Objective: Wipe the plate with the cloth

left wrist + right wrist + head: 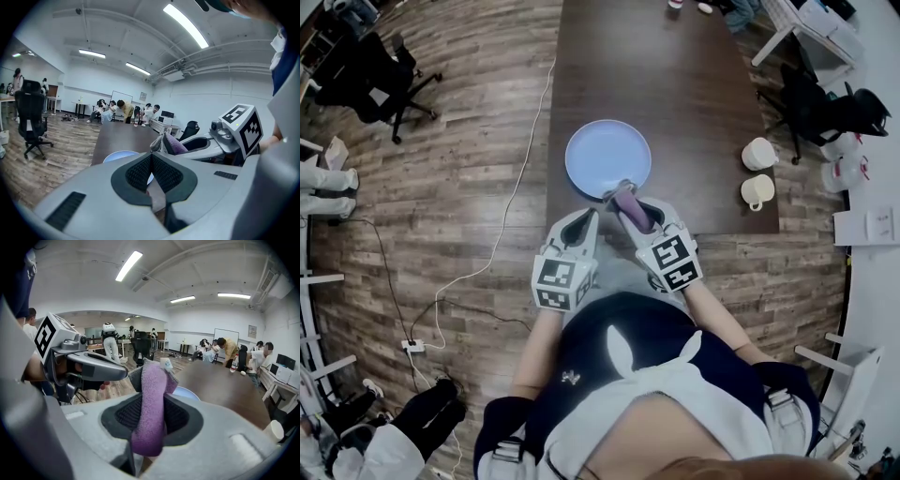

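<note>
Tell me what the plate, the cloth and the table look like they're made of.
Plate: pale blue, smooth, with a soft sheen. It could be glazed ceramic or plastic; the look leaves that open.
Cloth: purple with a grey side and a fuzzy nap, probably microfibre or fleece.
Table: dark brown, matte, faintly grained, so wood or a wood-look laminate.

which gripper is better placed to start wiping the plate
Right. The right gripper is shut on the purple cloth, with its tip at the near rim of the plate. The left gripper is shut with nothing between its jaws, so it could only steady the plate.
</note>
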Demonstrator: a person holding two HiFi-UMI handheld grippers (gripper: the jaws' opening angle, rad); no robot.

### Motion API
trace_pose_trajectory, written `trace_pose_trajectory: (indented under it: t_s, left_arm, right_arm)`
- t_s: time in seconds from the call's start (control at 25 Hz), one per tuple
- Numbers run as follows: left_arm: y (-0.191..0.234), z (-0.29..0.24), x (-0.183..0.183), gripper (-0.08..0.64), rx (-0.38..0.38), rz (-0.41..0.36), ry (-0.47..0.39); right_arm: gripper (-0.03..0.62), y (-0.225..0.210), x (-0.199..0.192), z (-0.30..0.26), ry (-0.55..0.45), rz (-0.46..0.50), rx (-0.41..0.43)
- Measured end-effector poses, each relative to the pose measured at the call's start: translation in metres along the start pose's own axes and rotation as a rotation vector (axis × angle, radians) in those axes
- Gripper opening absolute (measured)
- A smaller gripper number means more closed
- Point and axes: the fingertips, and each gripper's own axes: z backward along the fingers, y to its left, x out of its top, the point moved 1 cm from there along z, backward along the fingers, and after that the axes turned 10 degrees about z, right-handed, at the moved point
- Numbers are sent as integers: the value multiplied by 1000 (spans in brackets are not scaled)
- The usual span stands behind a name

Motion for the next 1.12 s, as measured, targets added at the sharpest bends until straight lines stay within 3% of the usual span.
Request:
trace_pose_trajectory:
  t_s: [0.56, 0.92, 1.12]
  left_arm:
    - [44, -45, 3, 6, 22, 19, 77]
    - [69, -71, -1, 6, 47, 27, 119]
    - [80, -81, -7, 6, 56, 44, 161]
  right_arm:
    - [115, -28, -20, -55, 140, 94, 118]
    - [115, -34, -46, -90, 281, 271, 241]
    - [115, -36, -61, -108, 340, 316, 297]
